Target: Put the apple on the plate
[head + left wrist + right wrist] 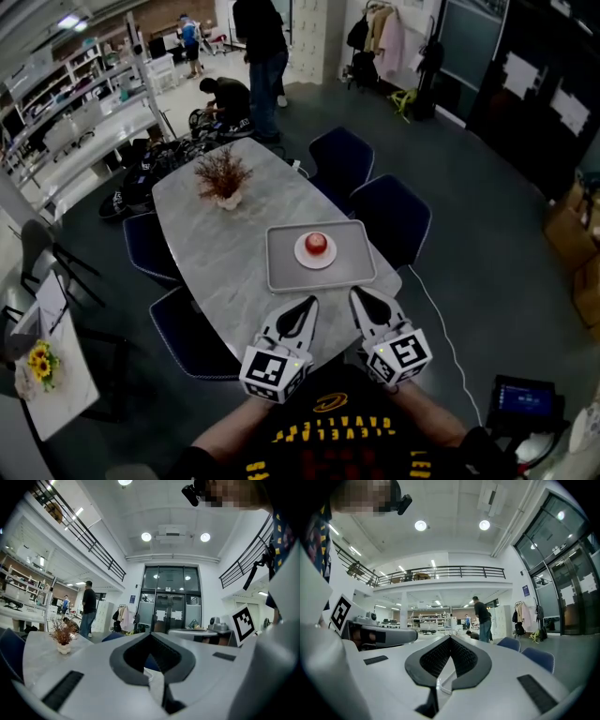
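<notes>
A red apple (pixel 316 244) rests on a small white plate (pixel 300 254), which sits on a grey tray (pixel 281 270) near the front end of the marble table (pixel 211 253). My left gripper (pixel 307 302) and right gripper (pixel 356 293) are side by side just short of the tray's near edge, both pointing at it. Each one is shut with nothing between its jaws. In the left gripper view my left gripper (pixel 151 634) points level over the table. The right gripper view shows my right gripper (pixel 450 638) pointing level too. Neither gripper view shows the apple.
A dried plant in a white vase (pixel 223 180) stands at the table's far end. Dark blue chairs (pixel 392 217) ring the table. Two people (pixel 258 56) are beyond the far end, among cables on the floor. A small table with sunflowers (pixel 39 364) is at lower left.
</notes>
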The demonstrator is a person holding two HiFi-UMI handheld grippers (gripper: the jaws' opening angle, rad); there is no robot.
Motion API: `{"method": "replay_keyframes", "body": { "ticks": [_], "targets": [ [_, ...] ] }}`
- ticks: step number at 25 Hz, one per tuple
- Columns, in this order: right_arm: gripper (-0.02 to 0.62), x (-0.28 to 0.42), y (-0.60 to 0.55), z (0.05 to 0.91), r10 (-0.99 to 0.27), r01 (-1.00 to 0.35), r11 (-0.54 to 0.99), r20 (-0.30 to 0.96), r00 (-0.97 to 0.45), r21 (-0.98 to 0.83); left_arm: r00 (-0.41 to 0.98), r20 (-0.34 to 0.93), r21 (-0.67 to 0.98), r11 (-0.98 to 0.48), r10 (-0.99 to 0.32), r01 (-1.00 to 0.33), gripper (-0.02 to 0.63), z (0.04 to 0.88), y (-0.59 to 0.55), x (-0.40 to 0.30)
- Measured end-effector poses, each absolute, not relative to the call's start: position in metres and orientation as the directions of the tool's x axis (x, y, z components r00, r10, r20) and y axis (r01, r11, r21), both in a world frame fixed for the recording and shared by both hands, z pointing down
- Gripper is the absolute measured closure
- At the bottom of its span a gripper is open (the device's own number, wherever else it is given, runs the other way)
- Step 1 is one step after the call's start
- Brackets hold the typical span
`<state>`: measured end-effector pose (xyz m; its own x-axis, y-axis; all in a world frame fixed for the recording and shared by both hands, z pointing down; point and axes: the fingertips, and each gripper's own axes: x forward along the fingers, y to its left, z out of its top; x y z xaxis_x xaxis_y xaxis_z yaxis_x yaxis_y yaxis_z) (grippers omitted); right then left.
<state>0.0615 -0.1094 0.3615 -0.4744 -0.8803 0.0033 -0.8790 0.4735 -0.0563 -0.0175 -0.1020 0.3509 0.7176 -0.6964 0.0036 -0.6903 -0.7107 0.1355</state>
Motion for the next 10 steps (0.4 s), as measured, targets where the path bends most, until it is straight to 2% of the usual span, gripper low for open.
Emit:
{"method": "replay_keyframes", "body": {
  "ticks": [10],
  "targets": [
    [0.589, 0.048, -0.081, 0.351, -0.887, -0.885, 0.459, 0.009, -0.461, -0.078, 0.714, 0.016, 0.141, -0.705, -0.7, -0.695, 0.606, 0.339, -0.079, -0.037]
  ]
}}
